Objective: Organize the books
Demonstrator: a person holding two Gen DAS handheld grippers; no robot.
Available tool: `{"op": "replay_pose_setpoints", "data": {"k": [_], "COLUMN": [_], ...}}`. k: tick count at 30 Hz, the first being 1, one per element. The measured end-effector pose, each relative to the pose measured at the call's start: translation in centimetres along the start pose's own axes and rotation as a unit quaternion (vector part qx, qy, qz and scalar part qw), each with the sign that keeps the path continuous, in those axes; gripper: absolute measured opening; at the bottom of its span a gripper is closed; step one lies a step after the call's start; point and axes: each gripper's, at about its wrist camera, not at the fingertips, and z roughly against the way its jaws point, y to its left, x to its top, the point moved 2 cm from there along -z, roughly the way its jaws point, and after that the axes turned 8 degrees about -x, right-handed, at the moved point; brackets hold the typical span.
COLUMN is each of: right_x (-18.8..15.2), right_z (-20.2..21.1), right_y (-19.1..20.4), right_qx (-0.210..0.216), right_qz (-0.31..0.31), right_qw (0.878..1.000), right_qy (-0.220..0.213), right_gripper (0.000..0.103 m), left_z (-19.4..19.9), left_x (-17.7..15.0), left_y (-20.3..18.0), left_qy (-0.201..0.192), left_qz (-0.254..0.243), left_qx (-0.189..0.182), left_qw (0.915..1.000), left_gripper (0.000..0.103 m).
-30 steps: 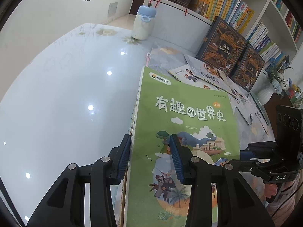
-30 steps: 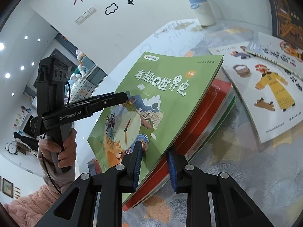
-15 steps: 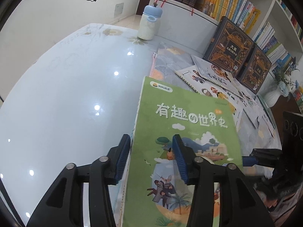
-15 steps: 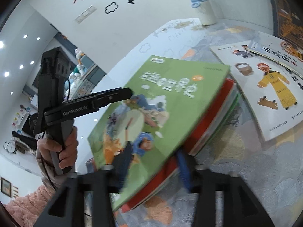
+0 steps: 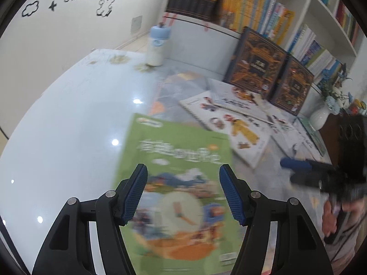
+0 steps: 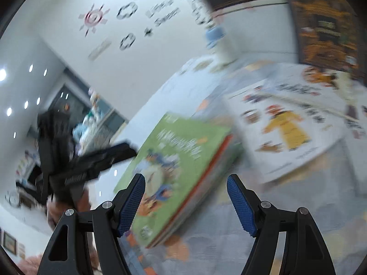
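A glossy white table (image 5: 68,119) stood against a wall with cartoon decals, and a white bookshelf (image 5: 325,11) packed with upright spines rose behind it. On the near part of the table, half on a patterned mat (image 6: 229,240), lay the green book (image 5: 179,160): a soft cover with white lettering across the top and a picture of a clock face and buildings below, resting flat on top of a small stack whose red and green edges showed along its side (image 6: 206,171). The left gripper (image 5: 182,192) hovered above the cover, its jaws opening, the blue pads clear of the book and nothing pressed between them. The right gripper (image 6: 185,204) hung over the stack's near corner, jaws likewise opening, the book below them but not pinched. Beyond the stack lay white picture books (image 5: 231,123) spread open-faced, two dark ornate volumes (image 5: 254,61) leaned on the shelf, and a blue-capped bottle (image 5: 157,45) stood at the far edge.
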Motion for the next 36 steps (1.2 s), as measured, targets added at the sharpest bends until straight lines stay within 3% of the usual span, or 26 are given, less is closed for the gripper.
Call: {"op": "replay_pose_setpoints", "data": {"k": [7, 12, 14, 17, 21, 24, 26, 28, 33, 36], "right_x": [2.5, 4.6, 5.6, 7.4, 8.7, 9.1, 9.0, 9.0, 8.9, 8.3], "right_z": [2.7, 1.7, 0.5, -1.9, -5.9, -8.0, -8.5, -9.0, -8.9, -8.2], "right_y": [-9.8, -16.0, -17.2, -17.5, -17.5, -17.0, -16.8, -16.8, -17.1, -17.1], "right_qx": [-0.039, -0.069, -0.065, -0.051, -0.051, -0.034, -0.046, -0.069, -0.055, -0.033], "right_qz": [-0.053, -0.060, -0.052, -0.016, 0.013, 0.028, 0.042, 0.056, 0.062, 0.048], "right_qw": [0.997, 0.996, 0.996, 0.999, 0.997, 0.997, 0.995, 0.993, 0.994, 0.994], "right_qy": [-0.032, -0.022, -0.012, 0.005, 0.054, 0.069, 0.077, 0.077, 0.077, 0.095], "right_gripper": [0.072, 0.072, 0.072, 0.072, 0.072, 0.076, 0.071, 0.058, 0.060, 0.060], "left_z": [-5.7, -11.1, -12.8, -14.6, -16.7, -17.4, -17.5, -17.4, -17.6, -17.9], "left_x": [-0.6, -1.9, -2.0, -1.5, -1.4, -1.4, -1.4, -1.5, -1.3, -1.4], "left_y": [-6.8, -11.5, -12.3, -12.4, -11.2, -11.7, -11.8, -11.9, -12.0, -13.0], "left_qy": [0.030, 0.077, 0.082, 0.080, 0.095, 0.090, 0.088, 0.087, 0.079, 0.093], "left_qz": [0.031, 0.023, 0.030, 0.043, 0.073, 0.059, 0.059, 0.057, 0.053, 0.013], "left_qx": [-0.045, -0.044, -0.026, 0.009, 0.023, 0.034, 0.032, 0.032, 0.017, 0.010], "left_qw": [0.9981, 0.9958, 0.9958, 0.9958, 0.9925, 0.9936, 0.9938, 0.9941, 0.9953, 0.9956], "left_gripper": [0.063, 0.063, 0.063, 0.063, 0.063, 0.067, 0.069, 0.069, 0.069, 0.070]}}
